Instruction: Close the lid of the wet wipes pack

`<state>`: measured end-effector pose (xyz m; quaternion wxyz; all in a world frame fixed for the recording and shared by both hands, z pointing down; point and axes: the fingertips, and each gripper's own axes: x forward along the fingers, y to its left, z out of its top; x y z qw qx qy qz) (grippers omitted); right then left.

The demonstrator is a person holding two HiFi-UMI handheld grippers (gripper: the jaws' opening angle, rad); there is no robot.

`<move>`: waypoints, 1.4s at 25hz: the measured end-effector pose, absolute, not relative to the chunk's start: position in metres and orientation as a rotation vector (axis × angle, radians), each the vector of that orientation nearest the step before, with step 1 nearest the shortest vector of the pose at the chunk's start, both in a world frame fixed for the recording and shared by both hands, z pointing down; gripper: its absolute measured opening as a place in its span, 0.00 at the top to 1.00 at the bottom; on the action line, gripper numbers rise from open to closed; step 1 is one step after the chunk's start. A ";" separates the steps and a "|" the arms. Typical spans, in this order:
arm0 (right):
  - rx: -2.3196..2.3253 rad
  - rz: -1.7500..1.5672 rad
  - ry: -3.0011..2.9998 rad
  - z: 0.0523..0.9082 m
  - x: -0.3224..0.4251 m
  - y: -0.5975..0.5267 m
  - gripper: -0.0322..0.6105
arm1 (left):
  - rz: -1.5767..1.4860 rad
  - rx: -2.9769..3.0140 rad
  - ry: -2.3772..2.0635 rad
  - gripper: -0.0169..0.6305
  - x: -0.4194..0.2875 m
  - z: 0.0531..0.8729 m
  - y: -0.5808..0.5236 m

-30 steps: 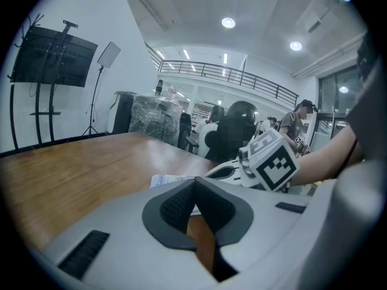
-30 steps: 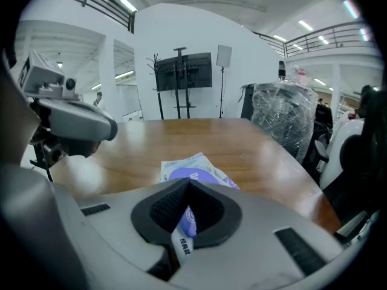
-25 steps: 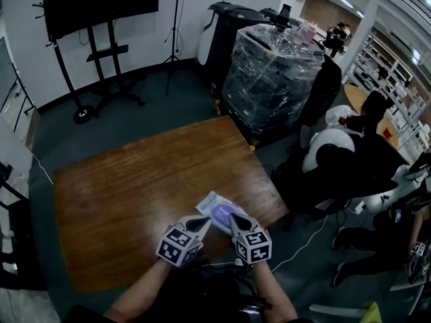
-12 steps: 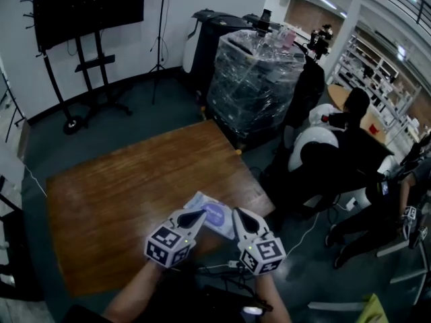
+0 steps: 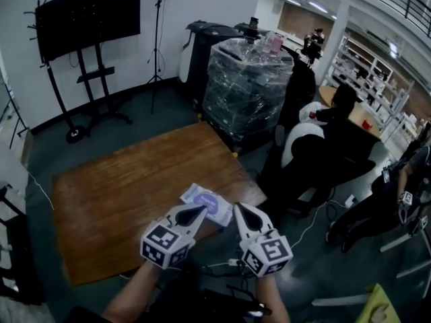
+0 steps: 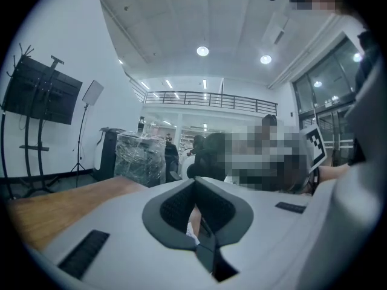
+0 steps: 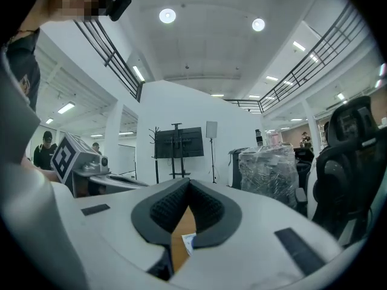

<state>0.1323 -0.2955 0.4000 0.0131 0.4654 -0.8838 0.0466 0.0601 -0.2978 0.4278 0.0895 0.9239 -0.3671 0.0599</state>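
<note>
Two hand-held grippers were pictured over the near edge of a single wooden table (image 5: 114, 194): the left gripper (image 5: 199, 210) and the right gripper (image 5: 238, 207). Two marker cubes (image 5: 165, 244) were counted, one on each gripper. In both gripper views the jaws were seen pressed together at the tips, with nothing pinched between them.

Beyond the table, one plastic-wrapped pallet stack (image 5: 246, 79) was shown standing on the grey floor (image 5: 135, 106). One black screen (image 5: 84, 12) was seen mounted on a wheeled stand to the left.

One wet wipes pack (image 5: 205, 200) was laid flat on the table near its right-hand near corner, with a purple oval patch on its top. Whether its lid was down could not be made out. The left gripper's tip was held at the pack's near edge and the right gripper's tip just beside its right end; contact could not be confirmed. In the right gripper view, a strip of the table's wood and one small white corner were visible through the gap behind the closed tips.
</note>
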 end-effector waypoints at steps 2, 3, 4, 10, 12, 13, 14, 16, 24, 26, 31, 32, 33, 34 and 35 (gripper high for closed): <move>1.440 0.138 -2.770 0.396 0.133 -0.280 0.93 | 0.171 2.768 -1.109 0.99 0.062 0.420 -0.285; 1.435 0.134 -2.777 0.394 0.133 -0.273 0.93 | 0.166 2.775 -1.115 0.98 0.063 0.417 -0.278; 1.427 0.129 -2.787 0.392 0.132 -0.266 0.93 | 0.163 2.779 -1.116 0.98 0.064 0.415 -0.272; 1.421 0.117 -2.835 0.386 0.131 -0.233 0.93 | 0.163 2.802 -1.118 0.98 0.069 0.405 -0.237; 1.412 0.112 -2.846 0.383 0.130 -0.226 0.93 | 0.158 2.805 -1.116 0.98 0.071 0.401 -0.229; 1.405 0.112 -2.854 0.381 0.130 -0.222 0.93 | 0.155 2.807 -1.117 0.98 0.072 0.400 -0.226; 1.400 0.112 -2.861 0.380 0.129 -0.219 0.94 | 0.153 2.809 -1.119 0.99 0.073 0.399 -0.222; 1.390 0.107 -2.874 0.380 0.128 -0.214 0.94 | 0.150 2.813 -1.126 0.98 0.074 0.397 -0.217; 1.359 0.085 -2.896 0.371 0.125 -0.201 0.94 | 0.148 2.821 -1.147 0.98 0.075 0.390 -0.204; 1.349 0.077 -2.901 0.370 0.126 -0.199 0.94 | 0.145 2.825 -1.148 0.98 0.077 0.390 -0.203; 1.349 0.079 -2.906 0.368 0.125 -0.197 0.94 | 0.149 2.833 -1.143 0.99 0.077 0.388 -0.201; 1.346 0.077 -2.907 0.366 0.123 -0.197 0.94 | 0.149 2.833 -1.144 0.99 0.076 0.387 -0.200; 1.343 0.075 -2.908 0.365 0.123 -0.196 0.94 | 0.147 2.833 -1.145 0.98 0.076 0.387 -0.200; 1.343 0.073 -2.908 0.366 0.123 -0.196 0.94 | 0.146 2.833 -1.146 0.98 0.076 0.387 -0.200; 1.344 0.071 -2.907 0.366 0.124 -0.196 0.94 | 0.144 2.833 -1.146 0.99 0.077 0.387 -0.200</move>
